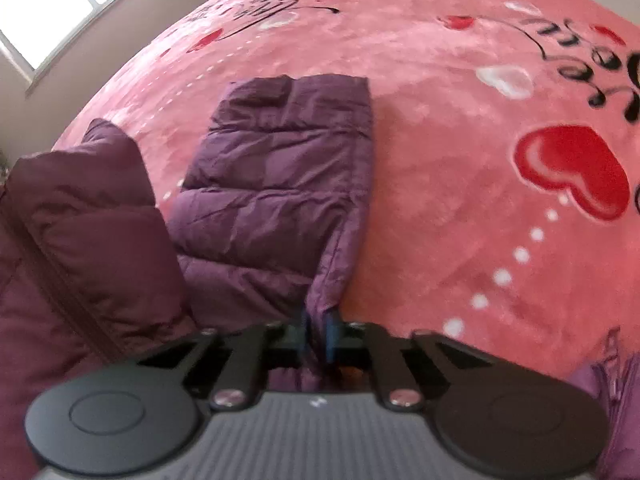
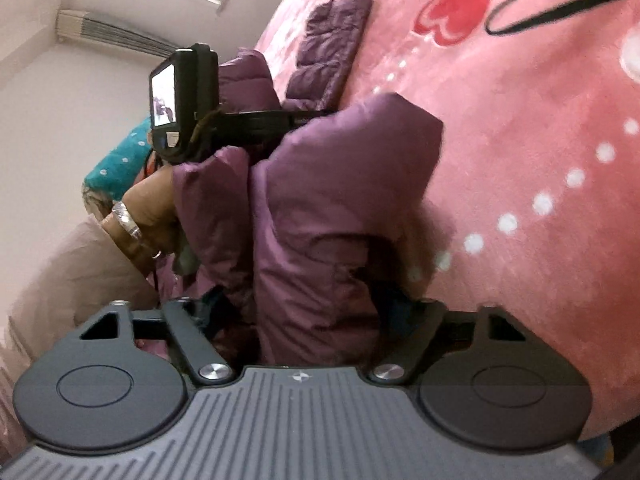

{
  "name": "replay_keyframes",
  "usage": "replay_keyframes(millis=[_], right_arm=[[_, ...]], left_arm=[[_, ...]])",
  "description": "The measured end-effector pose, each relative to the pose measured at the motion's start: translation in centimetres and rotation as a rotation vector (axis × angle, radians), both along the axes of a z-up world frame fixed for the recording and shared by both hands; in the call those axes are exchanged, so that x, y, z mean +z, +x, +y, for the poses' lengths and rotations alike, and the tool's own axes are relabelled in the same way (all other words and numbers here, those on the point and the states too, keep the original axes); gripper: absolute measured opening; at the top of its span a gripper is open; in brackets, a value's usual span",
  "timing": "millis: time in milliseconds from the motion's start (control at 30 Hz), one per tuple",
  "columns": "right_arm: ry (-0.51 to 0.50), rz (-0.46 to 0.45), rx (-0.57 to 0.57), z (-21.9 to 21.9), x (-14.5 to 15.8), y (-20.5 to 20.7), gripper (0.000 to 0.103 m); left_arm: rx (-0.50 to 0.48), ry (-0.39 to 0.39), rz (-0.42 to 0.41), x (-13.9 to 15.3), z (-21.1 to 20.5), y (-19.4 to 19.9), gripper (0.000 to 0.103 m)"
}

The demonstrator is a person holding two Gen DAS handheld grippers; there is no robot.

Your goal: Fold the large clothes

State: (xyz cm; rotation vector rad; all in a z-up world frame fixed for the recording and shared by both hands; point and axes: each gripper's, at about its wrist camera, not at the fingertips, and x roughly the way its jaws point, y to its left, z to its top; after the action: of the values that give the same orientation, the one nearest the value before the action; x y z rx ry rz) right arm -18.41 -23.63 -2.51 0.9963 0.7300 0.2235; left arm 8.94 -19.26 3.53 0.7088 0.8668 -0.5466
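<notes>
Purple quilted jacket (image 1: 276,184) lies on a bed under a pink plush blanket (image 1: 440,168) printed with red hearts, white dots and black script.

Left gripper (image 1: 319,330): fingers pressed together, pinching a narrow fold of the jacket's edge; fabric runs between the blue pads and back under the body of the tool. From the right wrist view the left gripper (image 2: 320,114) reaches in from the left, its fingertips hidden behind a raised hump of jacket; the left hand (image 2: 148,208), with rings on its fingers, holds the handle.

Right gripper (image 2: 316,308): fingers spread wide, a thick puffed bulk of jacket (image 2: 320,208) between them. Contact of the pads with the fabric cannot be told; both are largely covered by the cloth.

In the way: a puffy fold of jacket (image 1: 92,200) stands up at left of the left wrist view, close beside the flat panel. Flat panel's right edge is straight, with open blanket beyond it on the right and toward the far side.

Surroundings: a teal dotted cloth (image 2: 120,160) beyond the left hand, a window (image 1: 44,4) high on a pale wall, a ribbed radiator (image 2: 116,36) beneath the window in the right wrist view.
</notes>
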Motion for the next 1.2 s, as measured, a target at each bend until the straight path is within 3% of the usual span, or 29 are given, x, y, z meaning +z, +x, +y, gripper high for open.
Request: replay_keyframes(millis=[33,167,300,633,867,1000,1067,1133,1200], right_arm=[[-0.008,-0.009,0.005,0.1,0.1,0.1,0.077],[-0.011,-0.021,0.002,-0.3,0.4,0.3,0.045],[-0.174,-0.069,-0.029,-0.9,2.5,0.4,0.037],[-0.457,-0.172,-0.213,-7.6,7.9,6.6,0.023],[-0.786,-0.337,-0.291,-11.2,14.2,15.2,0.022],[-0.909,-0.390,-0.334,-12.8,15.6,20.1,0.022],[-0.973,-0.400,-0.338,-13.2,15.2,22.5,0.022],[-1.030,-0.367,-0.329,-13.4,14.1,24.3,0.022],[-1.018,-0.316,-0.325,-13.7,12.8,25.7,0.025]], left_arm=[[0.003,-0.008,0.004,0.2,0.2,0.2,0.001],[0.010,-0.048,-0.003,1.5,0.8,1.2,0.000],[0.088,-0.151,-0.020,4.6,2.2,3.1,0.000],[0.261,-0.306,-0.190,13.9,7.5,10.2,0.000],[0.413,-0.376,-0.359,18.2,11.7,14.9,0.000],[0.526,-0.435,-0.409,18.2,14.0,17.1,0.000],[0.554,-0.417,-0.420,16.9,14.5,17.8,0.001],[0.579,-0.397,-0.405,15.1,14.9,18.6,0.001],[0.598,-0.415,-0.399,13.7,15.6,18.7,0.002]])
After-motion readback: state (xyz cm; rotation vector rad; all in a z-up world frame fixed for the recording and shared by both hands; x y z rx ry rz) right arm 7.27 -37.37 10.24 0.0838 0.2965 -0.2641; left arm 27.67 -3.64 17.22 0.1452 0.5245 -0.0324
